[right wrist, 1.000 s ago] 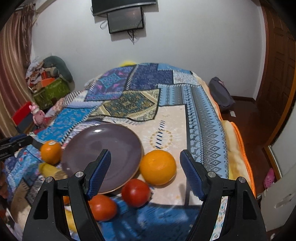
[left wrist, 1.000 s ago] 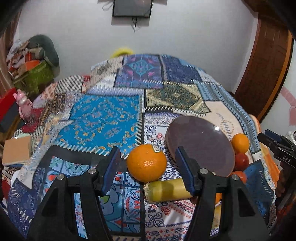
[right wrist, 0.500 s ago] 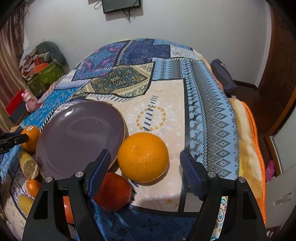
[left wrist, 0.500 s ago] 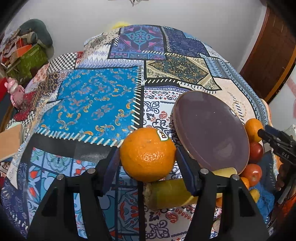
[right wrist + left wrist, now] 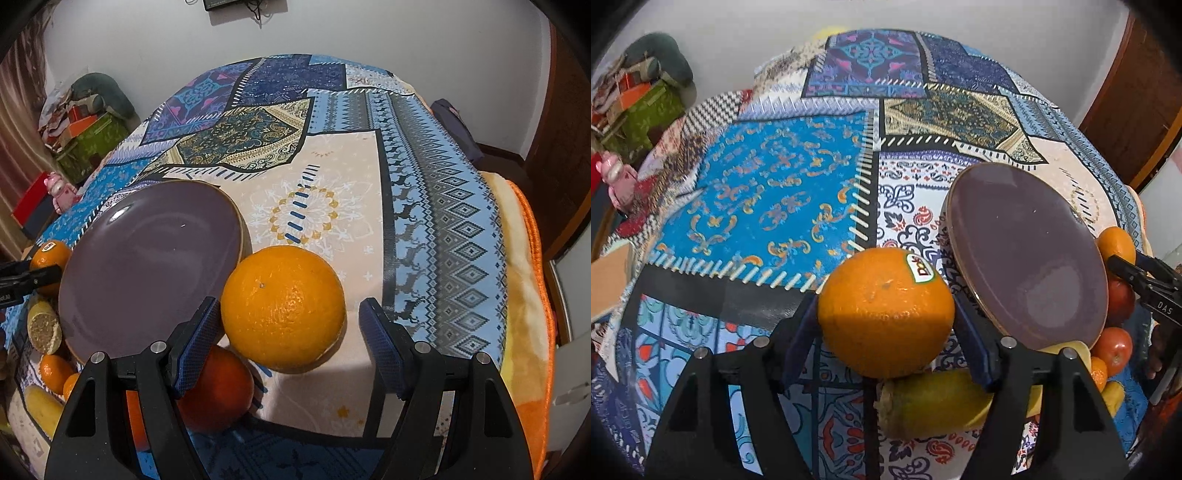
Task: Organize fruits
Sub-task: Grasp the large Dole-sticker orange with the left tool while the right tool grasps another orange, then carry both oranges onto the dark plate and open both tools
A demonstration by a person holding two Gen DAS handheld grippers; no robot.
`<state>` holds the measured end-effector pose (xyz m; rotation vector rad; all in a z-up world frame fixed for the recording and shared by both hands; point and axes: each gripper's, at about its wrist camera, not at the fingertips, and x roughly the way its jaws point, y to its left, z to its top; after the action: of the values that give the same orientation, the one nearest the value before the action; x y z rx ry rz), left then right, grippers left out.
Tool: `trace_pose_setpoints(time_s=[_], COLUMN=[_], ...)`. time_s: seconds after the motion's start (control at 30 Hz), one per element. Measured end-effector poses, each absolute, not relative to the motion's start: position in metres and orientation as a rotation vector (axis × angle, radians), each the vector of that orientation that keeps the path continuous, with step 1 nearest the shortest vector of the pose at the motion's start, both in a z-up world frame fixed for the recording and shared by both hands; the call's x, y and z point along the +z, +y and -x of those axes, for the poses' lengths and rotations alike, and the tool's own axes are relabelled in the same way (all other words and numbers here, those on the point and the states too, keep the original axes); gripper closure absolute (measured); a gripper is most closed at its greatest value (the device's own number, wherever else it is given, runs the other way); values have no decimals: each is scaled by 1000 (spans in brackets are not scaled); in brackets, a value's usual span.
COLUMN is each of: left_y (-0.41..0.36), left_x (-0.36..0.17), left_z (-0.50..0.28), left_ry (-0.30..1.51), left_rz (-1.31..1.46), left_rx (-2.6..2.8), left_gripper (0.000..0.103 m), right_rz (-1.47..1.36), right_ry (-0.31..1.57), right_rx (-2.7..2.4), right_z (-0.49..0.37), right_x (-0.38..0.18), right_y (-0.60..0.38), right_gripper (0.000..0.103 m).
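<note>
A stickered orange [image 5: 885, 314] is framed at lower centre by the left gripper [image 5: 886, 332], whose jaws have just been opening. A plain orange [image 5: 282, 308] sits between the parted right gripper [image 5: 291, 339], ungripped

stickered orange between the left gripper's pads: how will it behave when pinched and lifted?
The stickered orange is round and lies on soft patterned cloth, so a nudge would probably roll it toward the plate. Its dimpled peel likely grips the textured pads well. It looks firm and probably hefty, so it should hold shape.
</note>
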<state>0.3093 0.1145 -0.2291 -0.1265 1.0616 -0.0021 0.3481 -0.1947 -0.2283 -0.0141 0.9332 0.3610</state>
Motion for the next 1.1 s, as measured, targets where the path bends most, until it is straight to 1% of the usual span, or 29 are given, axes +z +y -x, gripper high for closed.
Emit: trace_pose_setpoints(time_s=[0.07, 0.13, 0.57, 0.77, 1.1], left_y=[115, 114, 112, 108, 93], left_x=[-233, -236, -229, -204, -149], left_z=[-312, -314, -311, -302, -285], left_ry=[1072, 1067, 1048, 1001, 901], left_rz=[143, 146, 132, 88, 74], left_rx=[-4, 2, 0, 13, -23], left_gripper=[33, 33, 34, 34, 34], right_rz=[0, -19, 11, -4, -35], right_ry=[937, 940, 928, 895, 791], right_rx=[372, 388, 368, 363, 396], right_z=[-351, -352, -349, -343, -325], right_x=[-230, -231, -226, -208, -157], right_y=[-194, -195, -195, -203, -202], right_gripper=[33, 39, 41, 41, 41])
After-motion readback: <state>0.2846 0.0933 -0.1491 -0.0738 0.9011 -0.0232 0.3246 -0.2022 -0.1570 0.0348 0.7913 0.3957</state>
